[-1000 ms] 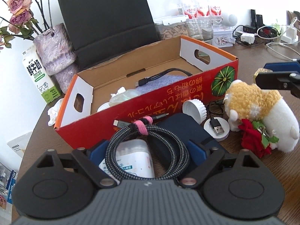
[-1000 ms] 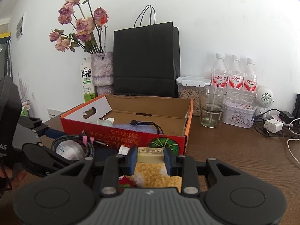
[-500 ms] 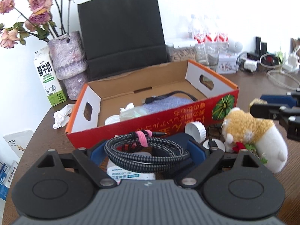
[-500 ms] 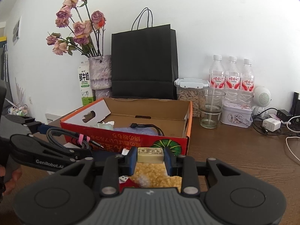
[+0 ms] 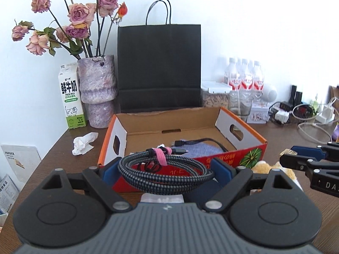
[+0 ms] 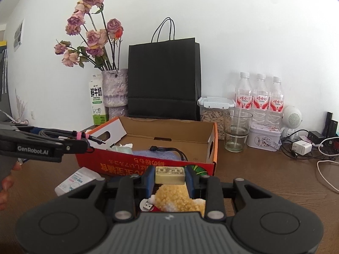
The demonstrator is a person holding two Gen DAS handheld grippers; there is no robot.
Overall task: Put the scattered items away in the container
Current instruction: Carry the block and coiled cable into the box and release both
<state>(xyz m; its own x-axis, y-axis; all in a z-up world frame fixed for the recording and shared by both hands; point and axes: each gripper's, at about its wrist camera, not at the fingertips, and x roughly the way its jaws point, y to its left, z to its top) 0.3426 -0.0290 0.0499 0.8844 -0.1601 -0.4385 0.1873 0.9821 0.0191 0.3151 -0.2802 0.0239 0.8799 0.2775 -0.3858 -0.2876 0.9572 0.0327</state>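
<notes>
My left gripper point(image 5: 167, 167) is shut on a coiled braided cable point(image 5: 165, 172) with a pink strap, held just before the front wall of the red cardboard box point(image 5: 233, 158). It also shows in the right wrist view point(image 6: 63, 137). My right gripper point(image 6: 169, 176) is shut on a small beige block point(image 6: 169, 174), above the yellow plush toy point(image 6: 182, 199), in front of the box point(image 6: 135, 165). A black cable point(image 5: 203, 142) and blue cloth point(image 5: 201, 150) lie inside the box.
A white packet point(image 6: 74, 181), a USB plug point(image 6: 147, 206) and a crumpled tissue point(image 5: 83, 142) lie on the wooden table. Behind the box stand a black bag point(image 5: 159, 67), vase point(image 5: 97, 89), milk carton point(image 5: 71, 101), bottles point(image 6: 260, 97), glass point(image 6: 238, 133) and chargers point(image 6: 300, 147).
My left gripper has lifted the coiled cable off the table and up toward the box's front wall. The right gripper has kept the beige block over the plush toy.
</notes>
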